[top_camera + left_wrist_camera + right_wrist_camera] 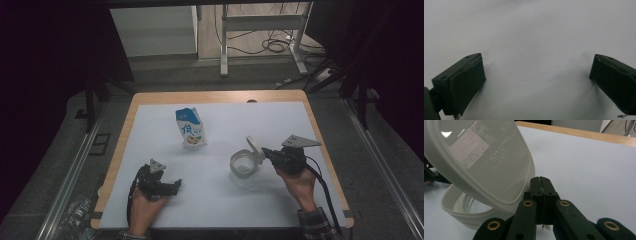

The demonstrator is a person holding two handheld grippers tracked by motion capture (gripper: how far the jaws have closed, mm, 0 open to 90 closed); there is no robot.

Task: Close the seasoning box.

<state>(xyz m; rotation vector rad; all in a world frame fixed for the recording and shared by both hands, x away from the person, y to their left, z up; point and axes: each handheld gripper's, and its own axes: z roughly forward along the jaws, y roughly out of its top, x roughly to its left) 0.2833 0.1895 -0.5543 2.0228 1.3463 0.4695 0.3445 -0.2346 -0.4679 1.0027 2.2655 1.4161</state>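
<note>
Now the right gripper [541, 202] pinches the raised lid [484, 157], tilted upward; left gripper [536, 82] fingers spread wide.

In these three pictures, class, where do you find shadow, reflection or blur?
High view: dark surroundings, lit white table sheet. Left gripper view: soft shadows beside the open black jaws. Right gripper view: the translucent white plastic lid reflects a label; the round container looks soft.

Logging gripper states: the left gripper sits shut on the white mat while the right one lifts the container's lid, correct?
Not quite: the left gripper is open, its jaws wide apart over the bare mat in the left gripper view. The right gripper is by the raised lid.
</note>
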